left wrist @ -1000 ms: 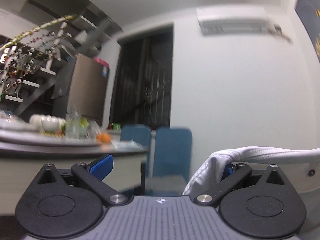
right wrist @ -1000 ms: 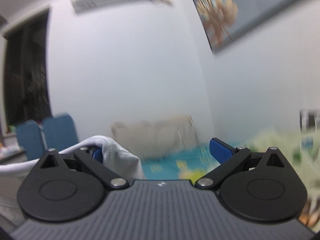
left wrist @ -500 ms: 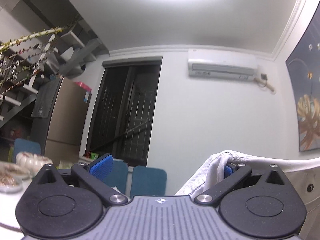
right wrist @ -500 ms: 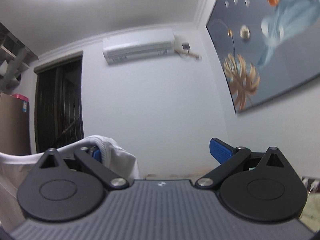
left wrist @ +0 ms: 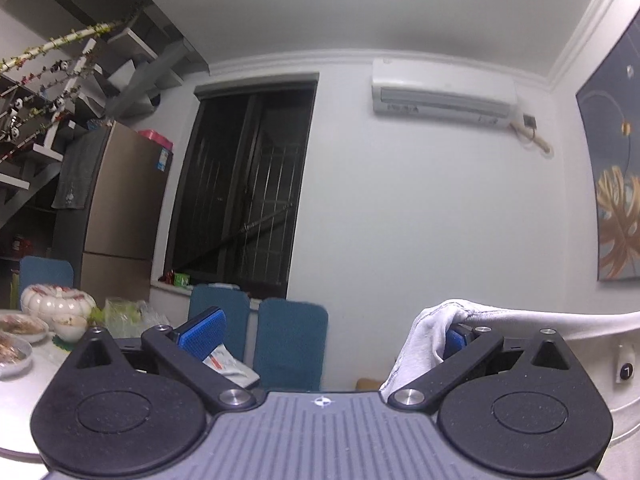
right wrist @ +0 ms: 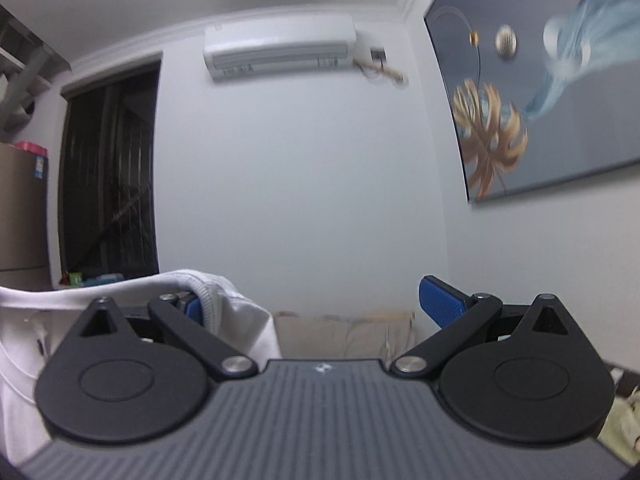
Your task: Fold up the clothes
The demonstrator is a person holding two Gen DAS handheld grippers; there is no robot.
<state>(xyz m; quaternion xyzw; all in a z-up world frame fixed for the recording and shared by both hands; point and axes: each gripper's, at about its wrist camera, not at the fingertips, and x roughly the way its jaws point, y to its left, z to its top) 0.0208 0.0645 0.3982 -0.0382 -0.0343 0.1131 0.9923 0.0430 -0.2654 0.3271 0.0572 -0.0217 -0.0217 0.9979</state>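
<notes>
A white garment (left wrist: 436, 332) hangs stretched in the air between my two grippers. In the left wrist view it is draped over the right blue finger pad and runs off to the right. In the right wrist view the same white garment (right wrist: 224, 300) is draped over the left blue finger pad and runs off to the left. My left gripper (left wrist: 328, 330) has its jaws wide apart, the cloth hooked on one finger. My right gripper (right wrist: 308, 300) stands the same way. Both point at the far wall, well above any surface.
A table (left wrist: 24, 384) with bowls and food stands at lower left. Two blue chairs (left wrist: 288, 340) stand before a dark barred door (left wrist: 244, 188). A fridge (left wrist: 120, 208), an air conditioner (left wrist: 444, 92), a wall painting (right wrist: 540, 92) and a beige sofa (right wrist: 344, 328) are in view.
Both grippers first tilted up toward the ceiling, then came down a little; the table and the sofa show again. The garment stays hooked on both.
</notes>
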